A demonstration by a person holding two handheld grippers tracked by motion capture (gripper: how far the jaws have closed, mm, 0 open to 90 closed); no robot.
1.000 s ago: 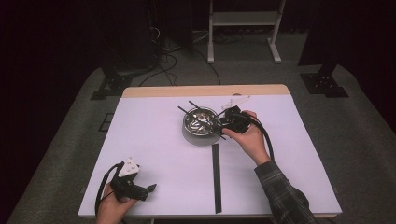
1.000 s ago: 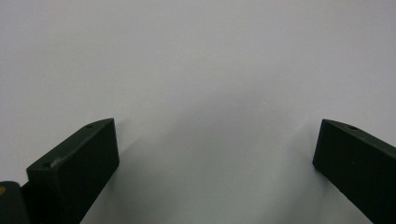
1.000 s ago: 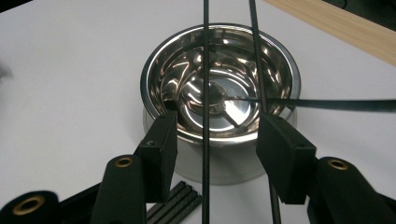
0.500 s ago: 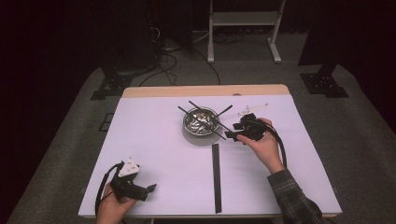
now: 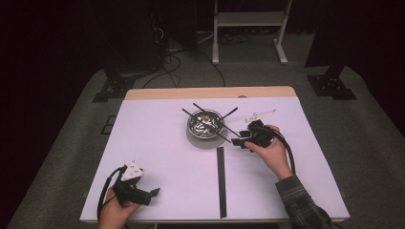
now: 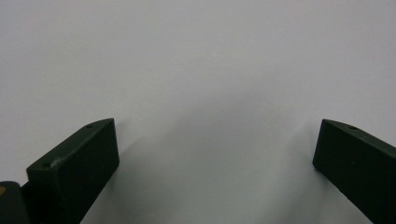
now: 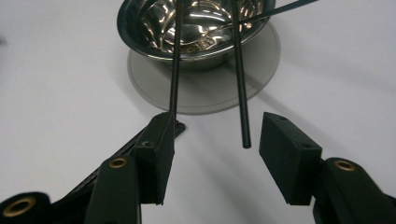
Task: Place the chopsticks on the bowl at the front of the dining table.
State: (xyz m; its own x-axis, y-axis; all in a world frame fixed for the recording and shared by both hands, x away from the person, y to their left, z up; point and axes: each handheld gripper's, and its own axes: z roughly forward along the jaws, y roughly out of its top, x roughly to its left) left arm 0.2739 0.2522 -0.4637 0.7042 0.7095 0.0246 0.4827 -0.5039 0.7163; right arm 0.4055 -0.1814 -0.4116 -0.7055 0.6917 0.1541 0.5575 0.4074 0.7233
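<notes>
A shiny silver bowl [image 7: 196, 28] on a grey disc [image 7: 205, 88] holds thin black sticks [image 7: 240, 84], the surface [image 5: 157, 143] is plain white with 1 black stripe [image 5: 220, 181], and both tongs [image 7: 215, 154] are matte black.

My thin black sticks [image 7: 240, 84] lying propped across the rim of my shiny steel bowl [image 7: 154, 23], top centre of frame, ends pointing down toward me
</notes>
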